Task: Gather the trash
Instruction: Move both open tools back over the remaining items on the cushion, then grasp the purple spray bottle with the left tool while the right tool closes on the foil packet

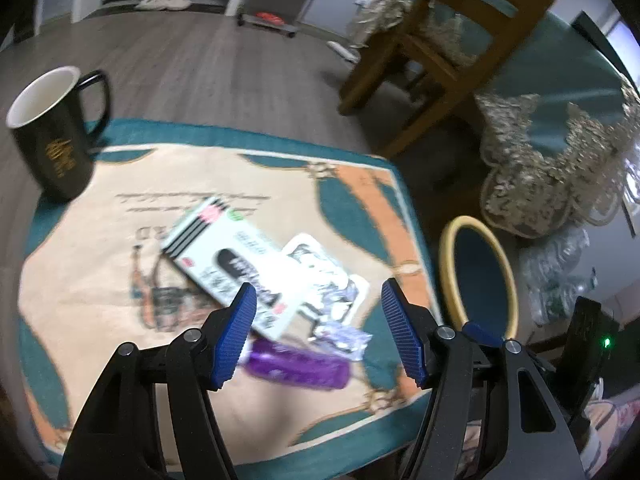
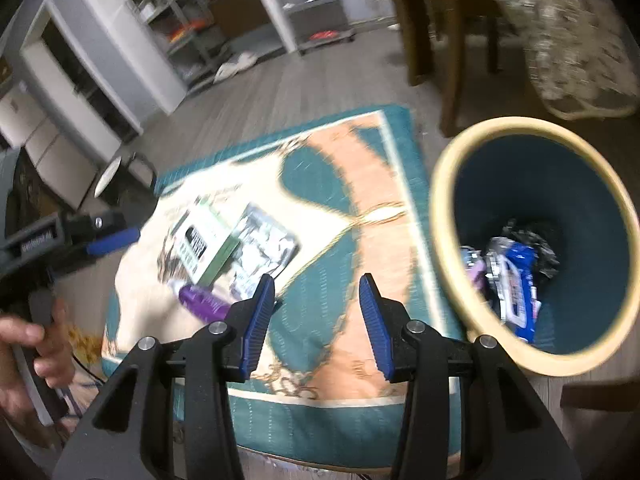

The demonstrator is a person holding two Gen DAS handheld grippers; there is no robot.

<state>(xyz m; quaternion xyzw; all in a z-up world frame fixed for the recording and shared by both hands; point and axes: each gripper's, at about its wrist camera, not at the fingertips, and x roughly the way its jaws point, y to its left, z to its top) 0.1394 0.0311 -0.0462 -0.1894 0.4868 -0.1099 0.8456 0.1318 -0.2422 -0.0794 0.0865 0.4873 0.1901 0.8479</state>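
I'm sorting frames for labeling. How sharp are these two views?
Left wrist: white box and purple wrapper smeared by motion blur, left gripper crisp, fisheye bending the mat. Right wrist: heavier streaking across the mat and bin rim; right gripper sharp.

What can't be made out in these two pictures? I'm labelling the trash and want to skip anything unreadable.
- White box: print smeared by motion blur in both wrist views.
- Purple wrapper: left end hidden behind a finger of the left gripper, left wrist view.
- Bin: lowest trash hidden under the blue packet, right wrist view.
- Mug: gold lettering blurred and too small, left wrist view.
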